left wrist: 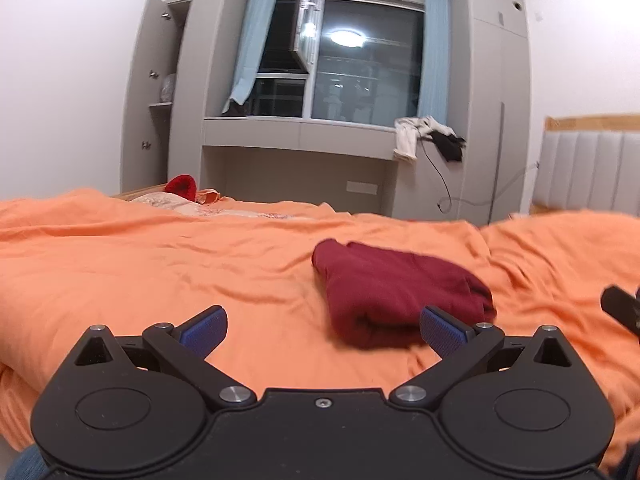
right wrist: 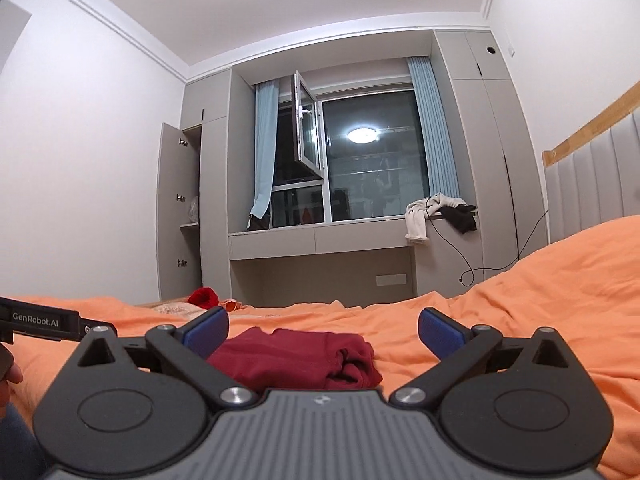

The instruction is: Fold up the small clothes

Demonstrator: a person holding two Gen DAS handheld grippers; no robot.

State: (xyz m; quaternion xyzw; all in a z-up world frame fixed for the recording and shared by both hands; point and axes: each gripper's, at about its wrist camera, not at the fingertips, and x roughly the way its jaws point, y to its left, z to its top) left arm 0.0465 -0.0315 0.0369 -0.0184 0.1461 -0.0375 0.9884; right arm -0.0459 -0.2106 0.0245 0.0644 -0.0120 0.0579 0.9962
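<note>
A dark red garment (left wrist: 396,292) lies folded into a small bundle on the orange bedspread (left wrist: 160,264). My left gripper (left wrist: 323,330) is open, its blue pads wide apart, with nothing between them; the bundle sits just ahead and to its right. In the right wrist view the same folded garment (right wrist: 304,356) lies ahead of my right gripper (right wrist: 323,330), which is also open and holds nothing. The right gripper's edge (left wrist: 622,308) shows at the far right of the left view, and the left gripper's body (right wrist: 44,320) shows at the left of the right view.
A bright red item (left wrist: 182,186) lies by a patterned pillow at the bed's far side. Grey cabinets (right wrist: 472,160) and a window ledge with draped clothes (right wrist: 436,212) stand beyond the bed. A padded headboard (right wrist: 592,184) is at the right.
</note>
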